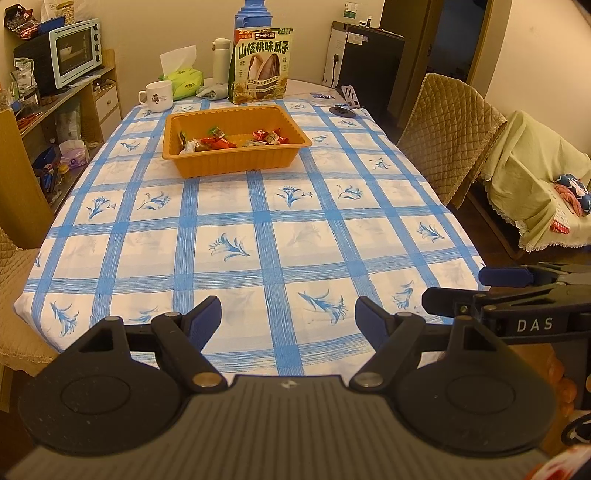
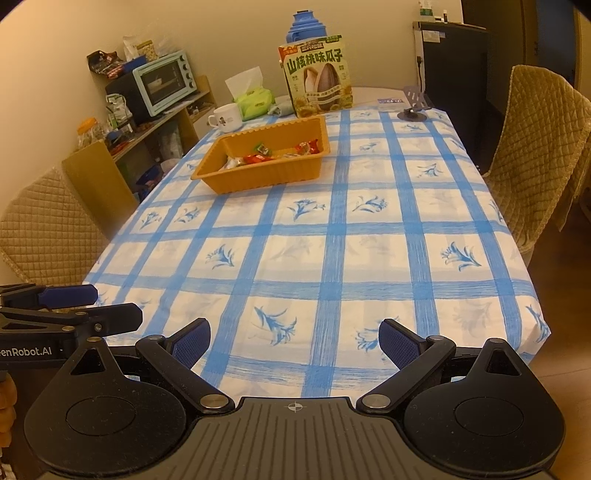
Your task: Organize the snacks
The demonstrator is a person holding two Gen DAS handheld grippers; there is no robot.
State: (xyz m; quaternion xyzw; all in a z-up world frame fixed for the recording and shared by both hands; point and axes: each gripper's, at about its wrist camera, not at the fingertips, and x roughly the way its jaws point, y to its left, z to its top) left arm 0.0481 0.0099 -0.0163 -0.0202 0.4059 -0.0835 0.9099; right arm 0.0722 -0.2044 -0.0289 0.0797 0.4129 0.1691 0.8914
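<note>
Left wrist view: our left gripper hangs over the near edge of the blue-checked tablecloth, jaws wide apart, nothing between them. Right gripper sits alongside, jaws also spread and empty. We see the orange tray at the far half of the table, well apart from both grippers, with wrapped snacks inside. Sunflower seed bag stands upright just behind the tray, white mug to its left.

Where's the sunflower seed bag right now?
The sunflower seed bag stands upright at the table's far end, just behind the orange tray, with the blue thermos behind it.
</note>
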